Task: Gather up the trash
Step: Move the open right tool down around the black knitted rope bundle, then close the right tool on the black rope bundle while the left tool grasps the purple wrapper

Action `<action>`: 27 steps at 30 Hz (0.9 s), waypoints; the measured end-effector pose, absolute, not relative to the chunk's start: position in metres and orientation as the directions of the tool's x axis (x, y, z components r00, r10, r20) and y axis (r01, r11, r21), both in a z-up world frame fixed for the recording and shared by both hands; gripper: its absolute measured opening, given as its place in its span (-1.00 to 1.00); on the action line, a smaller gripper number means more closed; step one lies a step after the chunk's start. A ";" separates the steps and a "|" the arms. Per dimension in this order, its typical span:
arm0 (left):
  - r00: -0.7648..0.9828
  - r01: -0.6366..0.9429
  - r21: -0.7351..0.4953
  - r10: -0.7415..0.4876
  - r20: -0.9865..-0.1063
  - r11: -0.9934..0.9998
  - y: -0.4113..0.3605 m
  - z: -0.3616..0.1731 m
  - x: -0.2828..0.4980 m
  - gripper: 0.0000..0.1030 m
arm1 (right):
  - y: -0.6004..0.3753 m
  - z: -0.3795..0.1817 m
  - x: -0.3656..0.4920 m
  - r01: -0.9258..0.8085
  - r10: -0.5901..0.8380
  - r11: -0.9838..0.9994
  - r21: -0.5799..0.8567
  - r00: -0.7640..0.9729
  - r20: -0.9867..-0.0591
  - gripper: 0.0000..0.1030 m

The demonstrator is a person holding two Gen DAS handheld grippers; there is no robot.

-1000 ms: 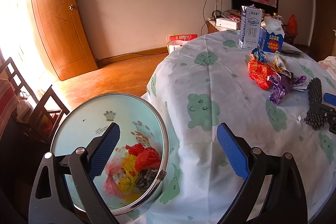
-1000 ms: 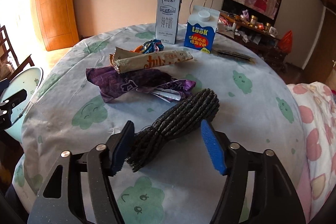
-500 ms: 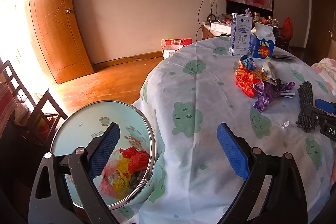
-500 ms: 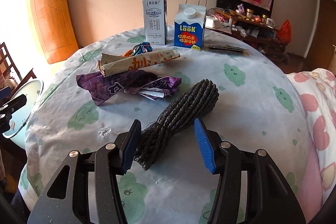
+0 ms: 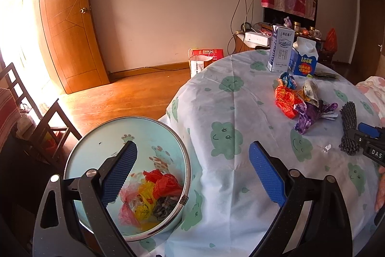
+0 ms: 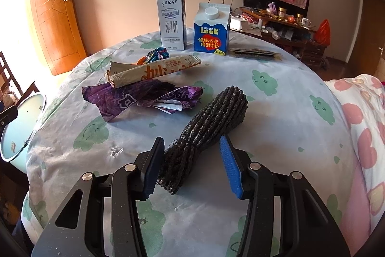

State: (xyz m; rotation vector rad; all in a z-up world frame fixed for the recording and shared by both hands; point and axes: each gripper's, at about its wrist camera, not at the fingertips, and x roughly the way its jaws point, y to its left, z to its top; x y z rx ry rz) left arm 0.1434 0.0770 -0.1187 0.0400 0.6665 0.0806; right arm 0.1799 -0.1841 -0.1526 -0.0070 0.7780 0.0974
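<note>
A black mesh bundle [image 6: 211, 122] lies on the round table [image 6: 276, 112]; it also shows in the left wrist view [image 5: 349, 129]. My right gripper [image 6: 192, 165] straddles its near end, jaws partly closed; the left pad touches it, the right pad stands slightly apart. A purple wrapper [image 6: 142, 100], a beige wrapper [image 6: 154, 70] and a red wrapper [image 5: 286, 98] lie beyond. My left gripper [image 5: 192, 175] is open and empty above the light blue trash bin [image 5: 96, 143], which holds coloured bags [image 5: 151, 194].
A milk carton [image 6: 172, 23] and a blue LOOK carton [image 6: 211, 30] stand at the table's far side. A flat dark packet [image 6: 255, 54] lies right of them. A wooden chair [image 5: 41, 119] stands left of the bin. A pink-patterned quilt [image 6: 361, 136] lies at right.
My right gripper's jaws have narrowed around the black mesh bundle. The left gripper has drawn back slightly from the table, still open over the bin.
</note>
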 end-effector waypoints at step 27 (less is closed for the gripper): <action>0.797 0.022 0.108 0.048 -0.602 0.994 0.020 -0.115 0.178 0.80 | -0.199 -0.151 0.189 -0.061 0.141 0.989 0.138 0.700 -0.700 0.09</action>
